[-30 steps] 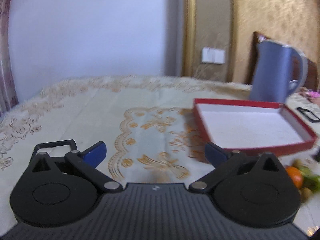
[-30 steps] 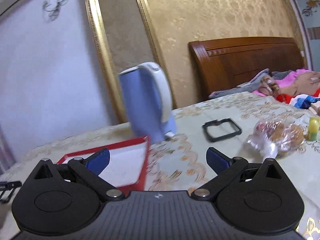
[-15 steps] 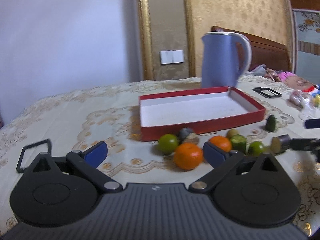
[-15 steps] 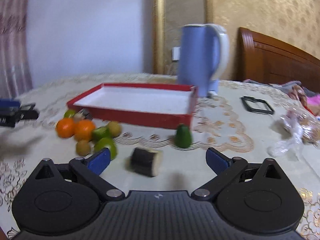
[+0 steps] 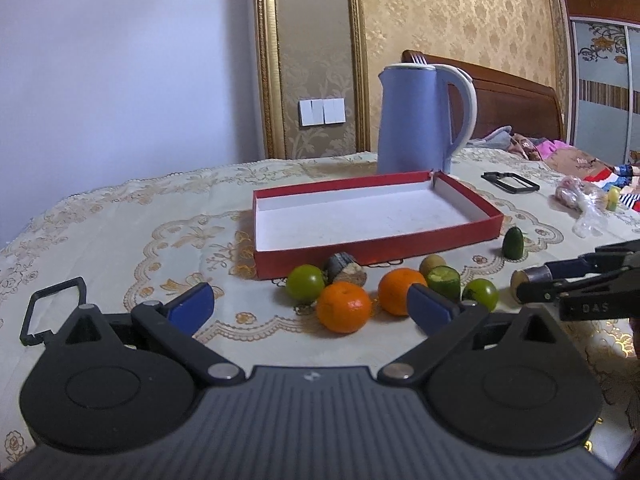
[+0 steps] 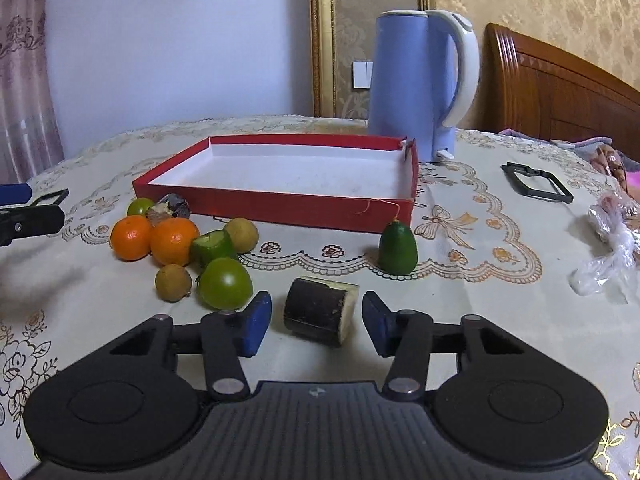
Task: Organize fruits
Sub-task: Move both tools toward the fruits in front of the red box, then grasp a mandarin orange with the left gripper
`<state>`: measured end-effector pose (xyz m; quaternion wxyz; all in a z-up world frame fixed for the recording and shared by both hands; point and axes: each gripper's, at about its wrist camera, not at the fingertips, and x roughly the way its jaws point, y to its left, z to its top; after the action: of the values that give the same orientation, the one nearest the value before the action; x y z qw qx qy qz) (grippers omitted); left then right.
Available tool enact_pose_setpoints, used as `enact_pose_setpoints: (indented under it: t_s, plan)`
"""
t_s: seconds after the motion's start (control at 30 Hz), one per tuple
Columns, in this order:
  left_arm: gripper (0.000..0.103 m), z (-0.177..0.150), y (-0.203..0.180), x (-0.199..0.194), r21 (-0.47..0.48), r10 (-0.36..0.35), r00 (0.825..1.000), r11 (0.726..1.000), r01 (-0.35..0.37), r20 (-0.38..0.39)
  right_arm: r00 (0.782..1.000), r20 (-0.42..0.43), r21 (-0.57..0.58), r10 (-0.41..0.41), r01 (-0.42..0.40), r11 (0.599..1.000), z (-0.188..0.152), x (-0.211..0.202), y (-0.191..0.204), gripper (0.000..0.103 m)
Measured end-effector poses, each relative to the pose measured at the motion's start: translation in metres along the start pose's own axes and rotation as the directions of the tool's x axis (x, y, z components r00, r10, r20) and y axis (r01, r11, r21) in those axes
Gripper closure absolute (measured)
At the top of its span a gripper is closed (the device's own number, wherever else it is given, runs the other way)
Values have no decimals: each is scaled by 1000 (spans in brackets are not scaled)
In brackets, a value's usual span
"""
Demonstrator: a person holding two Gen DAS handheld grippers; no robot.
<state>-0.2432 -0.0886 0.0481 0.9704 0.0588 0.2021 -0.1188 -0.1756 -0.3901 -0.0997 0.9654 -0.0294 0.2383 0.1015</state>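
An empty red box (image 5: 400, 244) (image 6: 280, 204) with a white inside lies on the table. In front of it sit several fruits: two oranges (image 5: 344, 307) (image 6: 174, 241), green round fruits (image 5: 305, 283) (image 6: 225, 283), small brown ones (image 6: 173, 282), a green cone-shaped piece (image 6: 397, 249) (image 5: 513, 243) and a dark cut cylinder piece (image 6: 320, 316). My right gripper (image 6: 316, 326) is open, its jaws on either side of the dark cylinder piece without touching it. My left gripper (image 5: 308, 306) is open and empty, just short of the oranges.
A blue kettle (image 5: 420, 120) (image 6: 420, 80) stands behind the box. A black frame (image 6: 536, 181) and a clear plastic bag (image 6: 612, 248) lie to the right. Another black frame (image 5: 52, 312) lies at the left. The table has an embroidered cloth (image 5: 120, 240).
Both grippers swung toward the fruits and came lower and closer. My right gripper narrowed and now straddles the dark cylinder piece.
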Motion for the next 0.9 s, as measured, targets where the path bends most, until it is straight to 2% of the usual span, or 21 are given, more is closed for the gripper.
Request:
enact_pose_setpoints:
  t_s: [0.07,0.1,0.4,0.63,0.73,0.8,0.9]
  plan:
    - [0,0,-1,0,-4,-5,1000,1000,5,-3,1000,-3,-5,-2,2,1000,0,2,2,57]
    - [0,-1,-2,0,-9,-9,1000,1000,9,-6,1000,-6,-7,-4,4,1000,0,3,2,66]
    - [0,2,-18,8,17,-38,999,999,39,-28,1000,-13,-16,-4,4,1000,-4,7,4,68]
    - [1,0,-23,39,41,-14,996,999,18,-83,999,-47,-25,17,-18,1000,-4,12,5,69]
    - [3,1,-19,57,19,-1,993,1000,3,-120,999,-49,-20,21,-22,1000,-3,12,4,69]
    - [9,3,-18,66,13,-6,990,1000,8,-138,998,-49,-15,25,-25,1000,-3,12,3,69]
    - [13,2,-18,80,3,-23,984,1000,24,-179,998,-49,-12,28,-29,1000,-3,12,3,69]
